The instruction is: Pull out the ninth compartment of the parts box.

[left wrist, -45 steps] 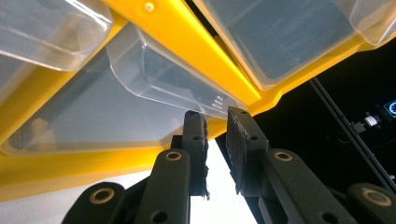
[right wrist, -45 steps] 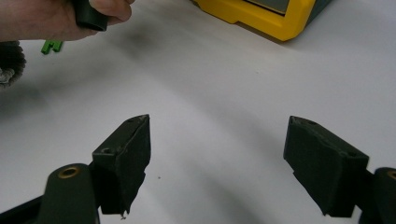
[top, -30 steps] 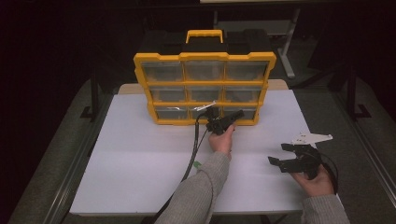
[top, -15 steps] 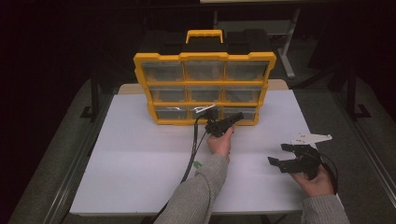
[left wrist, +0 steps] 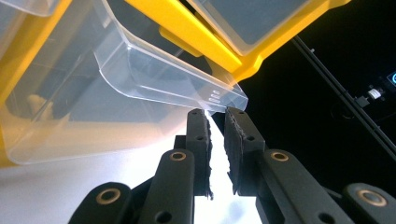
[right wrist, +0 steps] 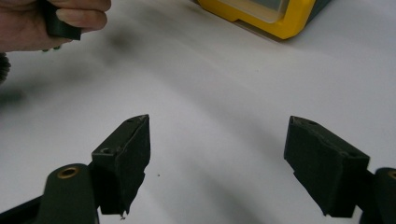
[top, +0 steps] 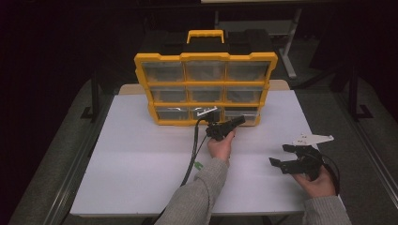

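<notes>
Drawer [left wrist: 140, 88] of clear plastic, bottom row of yellow organiser cabinet [top: 205, 89] at desk's far edge: lip pinched by left claw [left wrist: 218, 116], barely pulled. Right claw [right wrist: 217, 161] spread, idle.

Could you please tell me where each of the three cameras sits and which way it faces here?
High view: above the person's side, facing forward and down on the white table and yellow plastic drawer cabinet; both forearms show.
Left gripper view: on the left tool, looking up along its shut jaws at a clear plastic drawer.
Right gripper view: on the right tool, low over the table, between open jaws; the other hand shows.
All three views share the cabinet.
</notes>
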